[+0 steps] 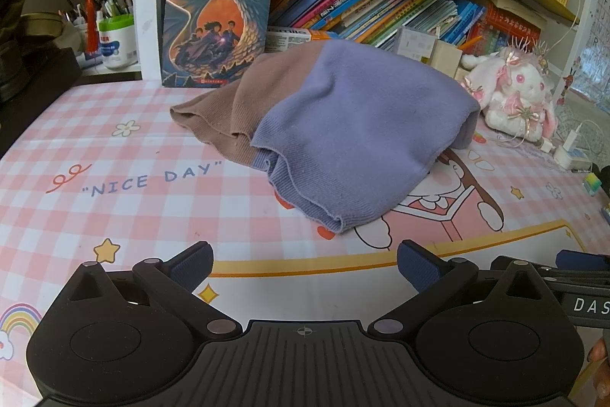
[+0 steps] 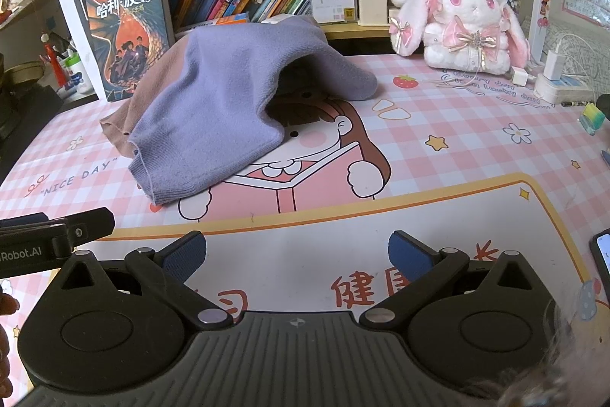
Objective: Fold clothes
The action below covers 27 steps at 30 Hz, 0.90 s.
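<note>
A knitted garment [image 1: 343,124], lilac on one side and brown on the other, lies in a loose heap toward the back of the desk, on a pink checked desk mat [image 1: 114,216] printed with "NICE DAY" and a cartoon child reading. Its ribbed hem points toward the cameras, and in the right wrist view the lilac part [image 2: 228,94] arches up from the mat, leaving a dark hollow beneath it. Neither tool touches the cloth. The left gripper [image 1: 305,264] hovers over the near part of the mat with its blue-padded fingers [image 1: 190,264] spread wide and nothing between them. The right gripper [image 2: 296,254] is likewise released and empty, just beside the left one, whose black body juts in at the left edge of the right wrist view. Behind the garment a book with a dragon on its cover [image 1: 219,18] stands upright against the shelf, next to a leaning row of books [image 1: 362,2]. A white and pink plush rabbit [image 2: 461,21] sits at the back right, near a white power strip [image 2: 560,88].
</note>
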Tool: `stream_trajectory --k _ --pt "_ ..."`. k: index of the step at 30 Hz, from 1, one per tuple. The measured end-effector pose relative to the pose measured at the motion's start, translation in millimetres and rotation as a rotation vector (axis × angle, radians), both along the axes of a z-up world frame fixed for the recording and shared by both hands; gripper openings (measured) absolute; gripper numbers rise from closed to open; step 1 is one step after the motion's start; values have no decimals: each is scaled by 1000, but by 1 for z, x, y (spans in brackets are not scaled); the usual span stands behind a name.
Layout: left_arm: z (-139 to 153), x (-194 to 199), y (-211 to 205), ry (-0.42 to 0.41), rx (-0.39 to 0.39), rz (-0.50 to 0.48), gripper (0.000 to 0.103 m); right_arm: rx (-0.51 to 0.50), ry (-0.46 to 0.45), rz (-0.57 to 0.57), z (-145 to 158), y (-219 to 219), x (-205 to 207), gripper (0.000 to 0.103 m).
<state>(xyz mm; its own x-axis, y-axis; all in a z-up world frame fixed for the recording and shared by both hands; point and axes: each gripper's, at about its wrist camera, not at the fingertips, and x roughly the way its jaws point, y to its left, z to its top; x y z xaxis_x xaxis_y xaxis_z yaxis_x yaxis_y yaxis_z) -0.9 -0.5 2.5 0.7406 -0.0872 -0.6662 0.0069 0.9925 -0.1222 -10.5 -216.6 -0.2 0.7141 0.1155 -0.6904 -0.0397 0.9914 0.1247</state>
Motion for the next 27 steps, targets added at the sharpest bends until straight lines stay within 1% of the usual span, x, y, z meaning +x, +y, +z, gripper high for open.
stream_trajectory --k 27 --pt "-2 3 3 7 -11 -22 103 -12 9 -4 0 3 1 103"
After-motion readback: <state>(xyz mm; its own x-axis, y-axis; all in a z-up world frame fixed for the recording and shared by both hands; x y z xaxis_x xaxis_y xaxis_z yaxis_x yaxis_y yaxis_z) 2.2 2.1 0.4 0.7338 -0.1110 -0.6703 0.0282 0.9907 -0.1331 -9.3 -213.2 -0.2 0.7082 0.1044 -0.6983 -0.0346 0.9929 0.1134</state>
